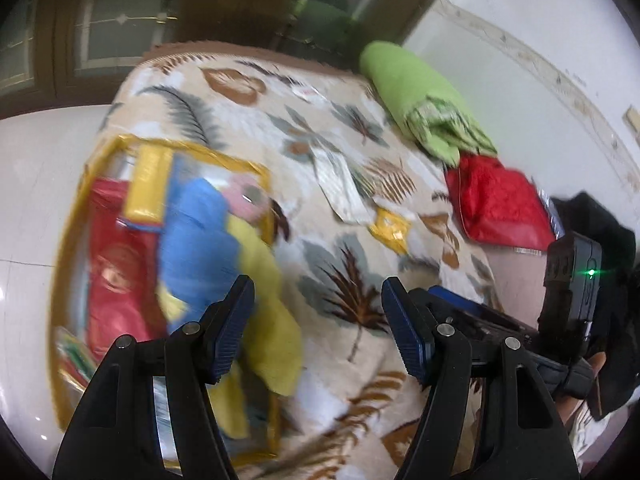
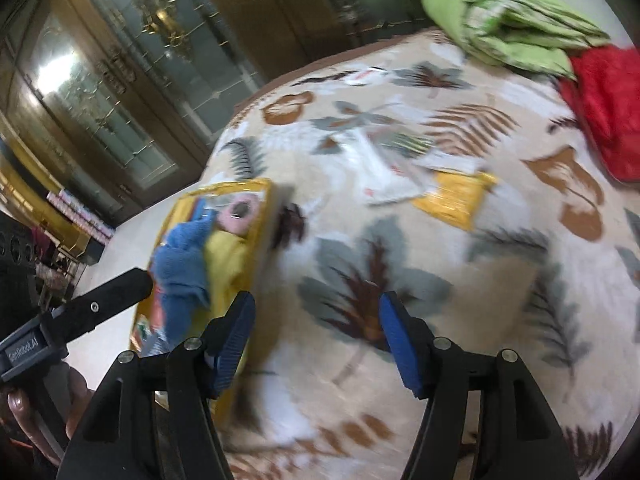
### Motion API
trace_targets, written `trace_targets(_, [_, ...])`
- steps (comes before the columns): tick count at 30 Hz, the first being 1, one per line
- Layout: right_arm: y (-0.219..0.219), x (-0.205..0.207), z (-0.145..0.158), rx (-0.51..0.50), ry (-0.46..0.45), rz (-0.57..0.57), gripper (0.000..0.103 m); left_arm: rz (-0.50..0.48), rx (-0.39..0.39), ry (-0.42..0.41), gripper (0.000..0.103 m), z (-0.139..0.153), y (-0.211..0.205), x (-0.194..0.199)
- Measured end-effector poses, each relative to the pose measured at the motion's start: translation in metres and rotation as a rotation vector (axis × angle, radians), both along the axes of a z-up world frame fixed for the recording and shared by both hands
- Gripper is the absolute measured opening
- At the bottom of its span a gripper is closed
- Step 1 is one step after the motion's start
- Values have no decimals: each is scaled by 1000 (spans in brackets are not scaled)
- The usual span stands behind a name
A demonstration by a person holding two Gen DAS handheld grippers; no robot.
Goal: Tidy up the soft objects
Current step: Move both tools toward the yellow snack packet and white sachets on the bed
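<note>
Left gripper (image 1: 316, 322): nearest the lens, jaws spread wide, nothing between the blue pads; only the leaf-print blanket (image 1: 348, 280) below the gap.
Right gripper (image 2: 318, 330): jaws likewise spread wide and empty, above the same blanket; body also visible at the right edge of the left wrist view.
Storage bag (image 1: 168, 148): clear, yellow-trimmed, at the blanket's left edge, top open.
Bag contents: red packet (image 1: 116, 272) far left, yellow packet (image 1: 146, 188) above it, blue cloth (image 1: 196, 240), pink item (image 1: 250, 200) at the far corner, yellow cloth (image 1: 272, 320) draped over the near rim onto the blanket.
Loose wrappers: white plastic packet (image 1: 340, 188) and small yellow packet (image 1: 390, 228) mid-blanket, right of the bag, touching each other.
Green folded blanket (image 1: 420, 100): far right side of the bed, by the wall.
Red cushion (image 1: 496, 204): just in front of the green blanket, touching it.
Focus: both views smeared by blur; fine detail unreadable.
</note>
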State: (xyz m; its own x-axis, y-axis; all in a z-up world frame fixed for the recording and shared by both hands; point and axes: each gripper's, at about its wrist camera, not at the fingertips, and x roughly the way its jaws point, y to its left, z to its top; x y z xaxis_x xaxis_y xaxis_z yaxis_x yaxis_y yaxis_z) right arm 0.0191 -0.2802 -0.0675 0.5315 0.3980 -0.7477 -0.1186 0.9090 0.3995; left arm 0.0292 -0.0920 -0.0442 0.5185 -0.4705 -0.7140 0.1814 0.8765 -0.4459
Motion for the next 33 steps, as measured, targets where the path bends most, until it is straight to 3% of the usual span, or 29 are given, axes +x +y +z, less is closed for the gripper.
trace_targets(6, [-41,-5,-13,33,30,-69,65,-19,-1,22,67,-1,-37,0])
trace_targets(14, [-73,8,-26,74,75,-157,65,-10,3,52,67,-11,-55,13])
trace_targets(33, [-78,107,-59,30,164,-283,64,60,-20,134,67,-36,-50,68])
